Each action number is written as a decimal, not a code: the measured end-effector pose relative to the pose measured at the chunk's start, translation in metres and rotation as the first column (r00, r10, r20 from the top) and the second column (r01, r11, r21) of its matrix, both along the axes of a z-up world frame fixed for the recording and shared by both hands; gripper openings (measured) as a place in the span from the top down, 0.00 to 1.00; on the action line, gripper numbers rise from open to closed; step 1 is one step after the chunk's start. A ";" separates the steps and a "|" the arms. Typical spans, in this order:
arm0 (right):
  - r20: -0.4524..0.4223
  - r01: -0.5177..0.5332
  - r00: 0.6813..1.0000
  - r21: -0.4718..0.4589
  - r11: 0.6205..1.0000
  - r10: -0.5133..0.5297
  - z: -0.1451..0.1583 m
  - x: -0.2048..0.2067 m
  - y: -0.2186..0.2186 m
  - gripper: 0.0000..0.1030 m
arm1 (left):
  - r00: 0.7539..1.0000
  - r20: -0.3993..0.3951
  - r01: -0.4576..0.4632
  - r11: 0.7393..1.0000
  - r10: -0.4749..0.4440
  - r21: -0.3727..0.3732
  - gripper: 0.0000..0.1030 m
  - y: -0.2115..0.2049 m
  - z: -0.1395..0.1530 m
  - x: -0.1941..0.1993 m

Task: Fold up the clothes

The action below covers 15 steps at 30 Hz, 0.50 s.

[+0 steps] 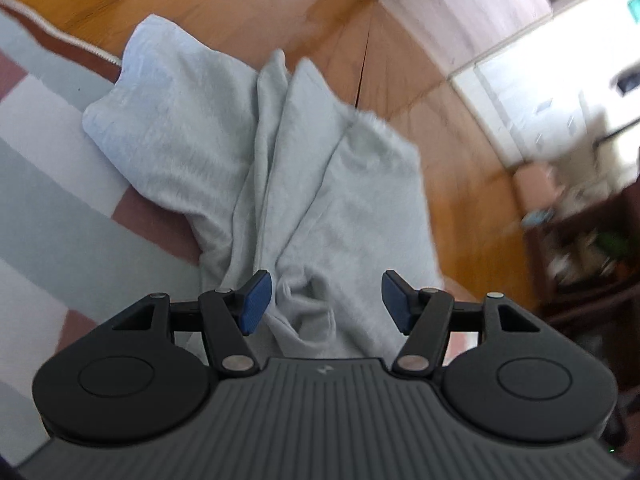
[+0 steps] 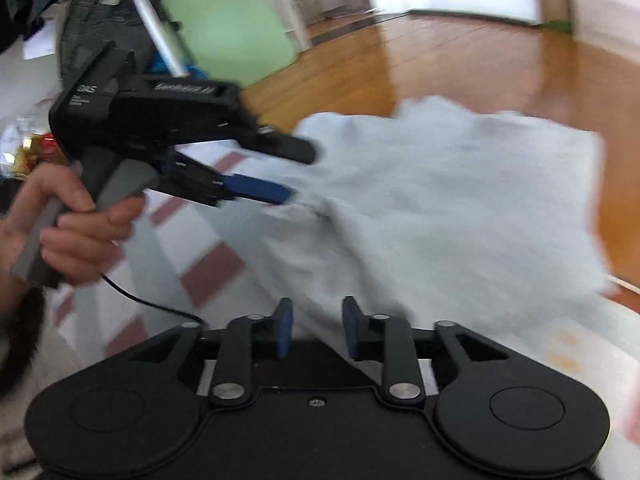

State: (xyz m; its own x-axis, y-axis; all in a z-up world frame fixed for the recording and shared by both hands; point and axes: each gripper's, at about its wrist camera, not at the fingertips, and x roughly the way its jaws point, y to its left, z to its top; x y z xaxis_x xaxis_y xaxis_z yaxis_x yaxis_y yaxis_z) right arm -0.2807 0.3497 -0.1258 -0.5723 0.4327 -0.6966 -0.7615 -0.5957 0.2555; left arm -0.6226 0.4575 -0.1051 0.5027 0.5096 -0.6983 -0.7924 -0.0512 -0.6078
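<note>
Two hand-held grippers work one grey garment. In the left wrist view, the left hand-held gripper (image 1: 326,302) sits low in the frame with its blue pads wide apart, a bunched ridge of the grey garment (image 1: 280,168) lying between them but not pinched. In the right wrist view, the right hand-held gripper (image 2: 316,326) at the bottom centre also has its pads apart, with the cloth's near edge just ahead of the gap; the picture is blurred, so I cannot tell whether a pad touches the cloth. The garment spreads crumpled from lower centre to upper left, partly over a striped rug (image 1: 48,160) and partly over the wooden floor (image 1: 460,168).

By my reading, the step is gathering hold of the near edge before a fold. Next, both would need to close on matching corners, lift evenly, and carry the edge across without dragging wrinkles.
</note>
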 end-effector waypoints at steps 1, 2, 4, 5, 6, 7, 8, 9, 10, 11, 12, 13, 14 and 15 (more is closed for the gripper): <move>0.030 0.013 0.999 0.018 1.000 -0.013 0.000 0.007 -0.006 0.62 | 0.999 -0.049 0.019 1.000 -0.019 -0.002 0.41 -0.001 0.002 0.006; 0.059 0.021 0.998 0.037 0.999 -0.023 0.000 0.013 -0.012 0.62 | 0.995 -0.097 0.040 0.999 -0.040 -0.004 0.37 -0.003 0.005 0.012; 0.117 0.037 0.992 0.074 0.997 -0.045 -0.001 0.024 -0.024 0.62 | 0.979 -0.179 0.094 0.995 -0.095 -0.010 0.32 -0.005 0.005 0.026; 0.146 0.044 0.988 0.093 0.995 -0.057 -0.001 0.030 -0.030 0.61 | 0.971 -0.212 0.108 0.994 -0.110 -0.018 0.30 -0.005 0.002 0.031; 0.171 0.045 0.983 0.107 0.993 -0.063 -0.002 0.032 -0.033 0.61 | 0.963 -0.242 0.114 0.993 -0.118 -0.032 0.30 -0.003 -0.001 0.036; 0.194 0.045 0.979 0.117 0.992 -0.067 -0.005 0.032 -0.033 0.61 | 0.957 -0.262 0.110 0.993 -0.120 -0.051 0.30 0.000 -0.007 0.038; 0.216 0.041 0.974 0.127 0.991 -0.068 -0.006 0.031 -0.033 0.61 | 0.952 -0.283 0.106 0.992 -0.121 -0.069 0.30 0.003 -0.013 0.040; 0.239 0.036 0.969 0.138 0.990 -0.068 -0.007 0.030 -0.032 0.61 | 0.946 -0.300 0.100 0.991 -0.121 -0.083 0.30 0.005 -0.018 0.041; 0.261 0.030 0.963 0.148 0.988 -0.069 -0.008 0.030 -0.032 0.61 | 0.947 -0.301 0.091 0.993 -0.110 -0.079 0.35 0.006 -0.021 0.040; 0.280 0.025 0.958 0.160 0.987 -0.070 -0.009 0.028 -0.031 0.60 | 0.945 -0.311 0.085 0.994 -0.103 -0.072 0.63 0.006 -0.022 0.040; 0.291 0.024 0.954 0.165 0.986 -0.071 -0.015 0.027 -0.028 0.60 | 0.926 -0.360 0.101 0.994 -0.110 -0.045 0.87 0.003 -0.017 0.043; 0.297 0.025 0.952 0.161 0.987 -0.073 -0.020 0.027 -0.025 0.59 | 0.910 -0.400 0.115 0.993 -0.112 -0.015 0.95 -0.001 -0.012 0.046; 0.301 0.029 0.951 0.154 0.988 -0.075 -0.024 0.027 -0.023 0.59 | 0.914 -0.394 0.117 0.993 -0.094 0.034 0.95 -0.006 -0.002 0.046; 0.307 0.034 0.948 0.157 0.987 -0.081 -0.028 0.028 -0.020 0.59 | 0.920 -0.383 0.115 0.990 -0.076 0.080 0.95 -0.012 0.008 0.046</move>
